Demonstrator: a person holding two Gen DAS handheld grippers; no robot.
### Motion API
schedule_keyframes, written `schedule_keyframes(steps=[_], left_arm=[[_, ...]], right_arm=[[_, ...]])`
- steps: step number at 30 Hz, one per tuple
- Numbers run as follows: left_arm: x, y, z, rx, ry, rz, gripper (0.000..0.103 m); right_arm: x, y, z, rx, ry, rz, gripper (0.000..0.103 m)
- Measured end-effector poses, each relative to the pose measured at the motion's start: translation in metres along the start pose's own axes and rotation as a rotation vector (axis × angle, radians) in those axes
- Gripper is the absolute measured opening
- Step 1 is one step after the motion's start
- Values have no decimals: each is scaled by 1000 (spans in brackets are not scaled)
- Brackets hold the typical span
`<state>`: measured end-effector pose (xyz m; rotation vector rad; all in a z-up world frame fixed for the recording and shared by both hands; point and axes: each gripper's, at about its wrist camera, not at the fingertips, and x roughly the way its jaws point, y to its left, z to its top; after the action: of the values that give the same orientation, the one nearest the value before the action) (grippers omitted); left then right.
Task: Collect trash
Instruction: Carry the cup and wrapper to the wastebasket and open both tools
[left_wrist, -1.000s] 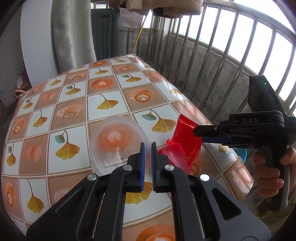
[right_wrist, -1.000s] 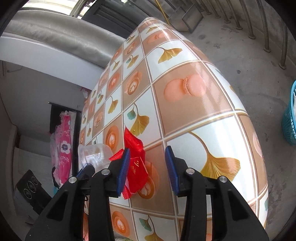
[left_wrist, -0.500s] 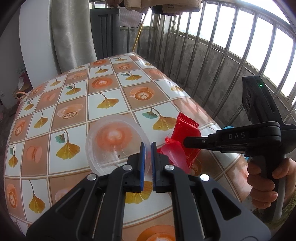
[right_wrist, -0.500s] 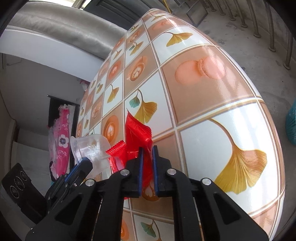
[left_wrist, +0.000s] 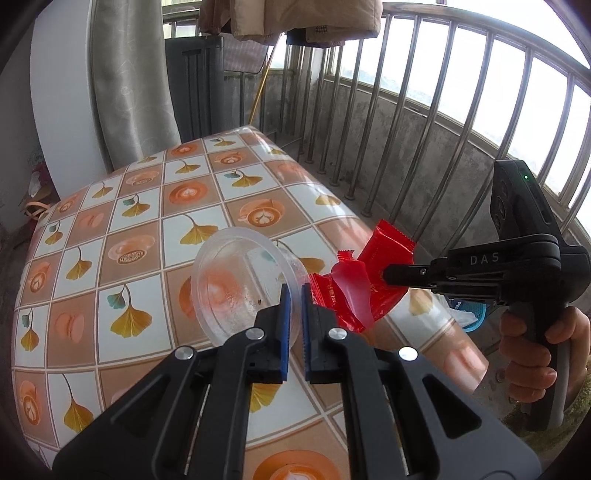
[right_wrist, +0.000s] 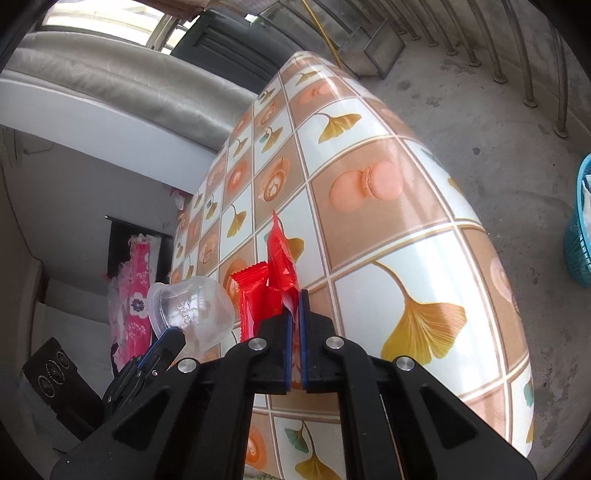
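A clear plastic cup (left_wrist: 236, 280) hangs tilted above the patterned table (left_wrist: 155, 221), its rim pinched by my left gripper (left_wrist: 293, 295), which is shut on it. Red snack wrappers (left_wrist: 373, 280) are bunched in the air just right of the cup, with my right gripper (left_wrist: 386, 275) shut on them from the right. In the right wrist view the red wrappers (right_wrist: 277, 269) stick up from between the blue pads of my right gripper (right_wrist: 294, 299). The clear cup (right_wrist: 192, 310) shows to their left, held by the left gripper (right_wrist: 166, 339).
A blue mesh basket (right_wrist: 580, 236) stands on the concrete floor to the right of the table. A metal balcony railing (left_wrist: 424, 122) runs behind the table. A grey curtain (left_wrist: 125, 81) hangs at the far left. A person's hand (left_wrist: 535, 350) grips the right tool's handle.
My right gripper closed on the red wrappers and lifted them off the table. The cup in my left gripper has tilted and risen a little.
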<state>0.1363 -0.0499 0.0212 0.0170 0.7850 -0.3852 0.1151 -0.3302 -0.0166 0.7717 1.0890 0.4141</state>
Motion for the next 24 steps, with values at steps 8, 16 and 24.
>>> schedule_keyframes(steps=[8,16,24], left_arm=[[-11,-44,32,60,-43,-155,4],[9,-126,73,112,14,-423,4],[107,-236,73,125,317,-616,4]], right_arm=[[-87,-35,7,81,-201,4,3],[-197,-114,0,252,-478,-117,3],[-243,-219,-30,510,-600,-255,3]])
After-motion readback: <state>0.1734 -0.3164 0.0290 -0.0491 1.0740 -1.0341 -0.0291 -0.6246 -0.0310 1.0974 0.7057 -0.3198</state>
